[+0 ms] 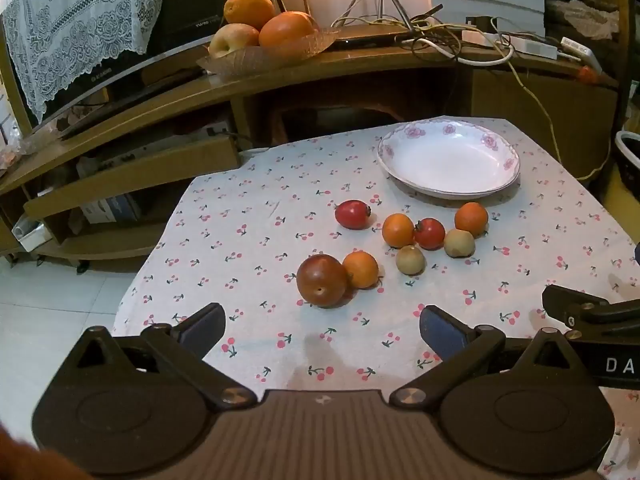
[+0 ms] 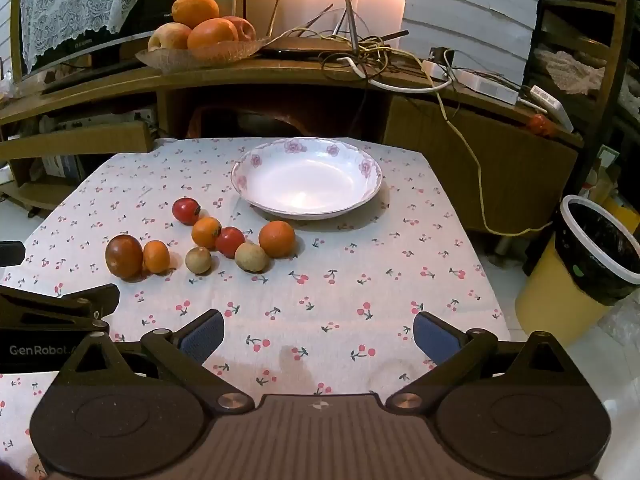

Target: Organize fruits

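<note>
Several small fruits lie loose on the cherry-print tablecloth (image 1: 248, 248): a dark red-brown plum (image 1: 321, 280), three small oranges (image 1: 360, 269), two red tomatoes (image 1: 352, 213) and two tan round fruits (image 1: 410, 260). An empty white floral plate (image 1: 448, 158) stands behind them; it also shows in the right wrist view (image 2: 306, 178). My left gripper (image 1: 322, 328) is open and empty, just in front of the plum. My right gripper (image 2: 318, 336) is open and empty, nearer the table's front, right of the fruits (image 2: 124, 256).
A wooden shelf unit (image 1: 280, 76) stands behind the table with a fruit bowl (image 1: 264, 54) and tangled cables (image 1: 440, 40). A lined waste bin (image 2: 600, 248) stands on the floor to the right. The table edge drops off at left onto tiled floor (image 1: 60, 312).
</note>
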